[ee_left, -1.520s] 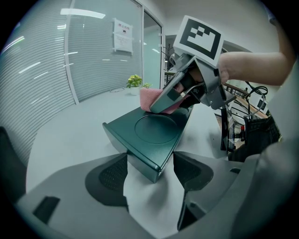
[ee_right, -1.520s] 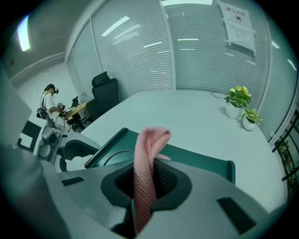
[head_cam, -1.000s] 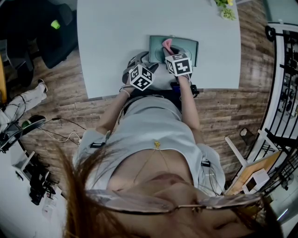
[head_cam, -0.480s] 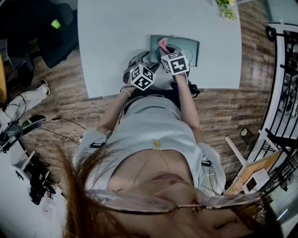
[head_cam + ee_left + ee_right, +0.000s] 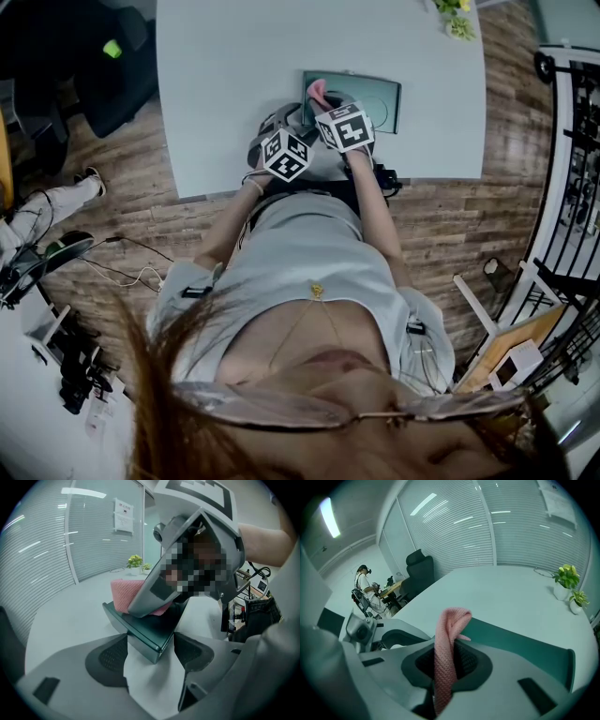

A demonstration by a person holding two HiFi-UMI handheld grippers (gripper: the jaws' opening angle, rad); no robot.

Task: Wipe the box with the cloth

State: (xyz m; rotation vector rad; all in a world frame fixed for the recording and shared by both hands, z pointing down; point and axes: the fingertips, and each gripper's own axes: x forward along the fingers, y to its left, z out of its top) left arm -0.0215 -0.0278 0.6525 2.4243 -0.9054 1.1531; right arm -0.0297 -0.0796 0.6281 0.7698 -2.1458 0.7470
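Observation:
A dark green flat box (image 5: 375, 98) lies on the pale grey table (image 5: 234, 75) close to its near edge. My right gripper (image 5: 323, 101) is shut on a pink knitted cloth (image 5: 317, 91) and holds it on the box's left end. In the right gripper view the cloth (image 5: 450, 634) hangs folded between the jaws of the right gripper (image 5: 447, 660), over the box (image 5: 520, 646). My left gripper (image 5: 152, 651) has the box's near left corner (image 5: 140, 632) wedged between its pads. The cloth (image 5: 124, 595) shows beyond, under the right gripper's body.
Small potted plants (image 5: 453, 19) stand at the table's far right corner. A dark office chair (image 5: 112, 66) sits left of the table. A black metal railing (image 5: 572, 141) runs along the right. The table's near edge (image 5: 309, 183) is right below the grippers.
My right gripper has slid leftward along the box with the pink cloth. The left gripper and the box have stayed put.

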